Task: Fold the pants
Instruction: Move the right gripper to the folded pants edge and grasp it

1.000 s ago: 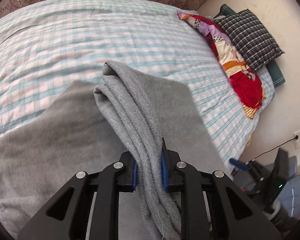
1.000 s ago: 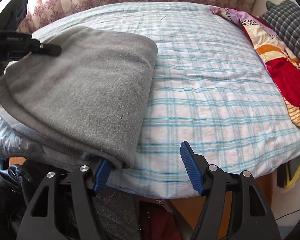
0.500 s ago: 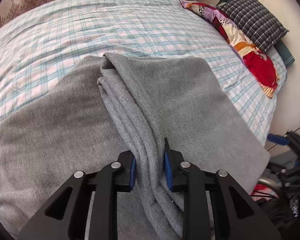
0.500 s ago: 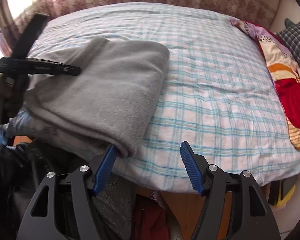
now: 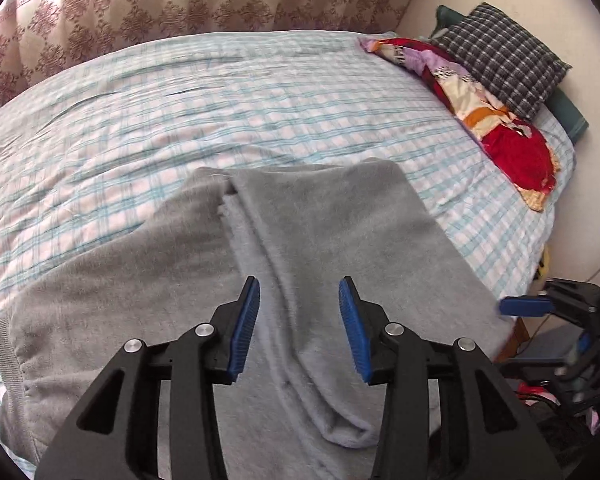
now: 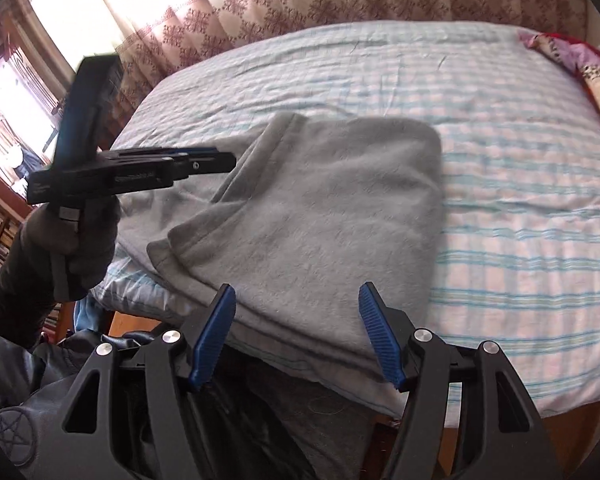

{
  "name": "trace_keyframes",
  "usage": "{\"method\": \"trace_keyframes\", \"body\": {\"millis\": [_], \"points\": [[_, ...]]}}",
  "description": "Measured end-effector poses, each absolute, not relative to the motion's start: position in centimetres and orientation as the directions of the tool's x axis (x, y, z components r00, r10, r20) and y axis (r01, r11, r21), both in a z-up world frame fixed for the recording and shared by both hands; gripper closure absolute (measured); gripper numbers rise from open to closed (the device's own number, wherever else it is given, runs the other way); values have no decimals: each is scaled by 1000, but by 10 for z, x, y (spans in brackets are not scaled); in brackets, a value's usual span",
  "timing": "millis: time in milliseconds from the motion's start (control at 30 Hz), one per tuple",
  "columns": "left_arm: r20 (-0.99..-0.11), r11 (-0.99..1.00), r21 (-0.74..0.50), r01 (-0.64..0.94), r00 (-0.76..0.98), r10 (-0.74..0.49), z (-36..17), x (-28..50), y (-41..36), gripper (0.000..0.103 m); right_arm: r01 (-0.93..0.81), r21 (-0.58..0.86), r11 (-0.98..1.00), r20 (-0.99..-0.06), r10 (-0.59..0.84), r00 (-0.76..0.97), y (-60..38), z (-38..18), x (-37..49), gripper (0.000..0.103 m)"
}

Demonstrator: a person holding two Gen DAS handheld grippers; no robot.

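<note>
Grey pants (image 5: 320, 248) lie folded over themselves on the near edge of a bed with a blue-and-pink checked sheet (image 5: 220, 112). My left gripper (image 5: 299, 328) is open and empty, just above the folded layer's edge. In the right wrist view the pants (image 6: 320, 216) lie as a folded stack at the bed's corner. My right gripper (image 6: 298, 334) is open and empty, hovering over the near edge of the stack. The left gripper (image 6: 140, 172) also shows there, held in a gloved hand to the left of the pants.
A red patterned cloth (image 5: 500, 128) and a dark checked pillow (image 5: 508, 56) lie at the bed's right end. A patterned curtain (image 5: 180, 4) hangs behind the bed. Dark equipment and cables (image 5: 568, 320) stand on the floor at right.
My left gripper has opened and let go of the grey pants, which now lie flat on the lower layer. My right gripper has shifted left over the stack and stays open.
</note>
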State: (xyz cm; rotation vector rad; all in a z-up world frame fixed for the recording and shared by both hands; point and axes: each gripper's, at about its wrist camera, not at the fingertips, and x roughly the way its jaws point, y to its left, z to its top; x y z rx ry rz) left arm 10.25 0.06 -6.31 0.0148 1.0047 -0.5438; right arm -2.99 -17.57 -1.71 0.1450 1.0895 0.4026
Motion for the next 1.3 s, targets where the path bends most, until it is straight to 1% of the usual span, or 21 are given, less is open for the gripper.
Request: {"method": "trace_keyframes", "body": {"millis": [133,167,267,467,600,700,800,933,1067,1300], "points": [[-814,825,-232,515,362,-455,-70,85,-22,60,-211,329,921,-851,386,357,-178,-34,-27,42],[-820,818,-225,530,351,-452,-74,81,-27,60,-199,343,918,-850,393,351,-181,-36,-27,43],[-847,817,-188,546,331,-416,-90,73,-40,60,-182,375,909,-848,416,329,-185,-44,-26,43],[-857,809,-92,581,367,-361,-104,62,-49,60,-178,399,900,-847,436,303,-187,-55,-23,44],[-857,809,-90,581,369,-360,-105,62,-48,59,-181,406,896,-836,444,323,-195,-44,-20,44],[-855,811,-93,578,370,-362,-105,62,-48,59,-148,393,908,-824,419,381,-210,-30,-10,44],[-854,813,-95,574,373,-363,-106,62,-48,59,-122,350,929,-823,367,434,-221,-20,7,44],[-852,815,-100,571,374,-367,-106,62,-47,59,-89,299,950,-823,304,479,-227,-20,43,49],[-851,815,-106,570,371,-371,-107,63,-47,59,-58,255,965,-822,249,513,-226,-28,86,50],[-849,812,-124,571,362,-385,-107,64,-45,58,-27,207,978,-858,195,475,-214,-57,142,54]]}}
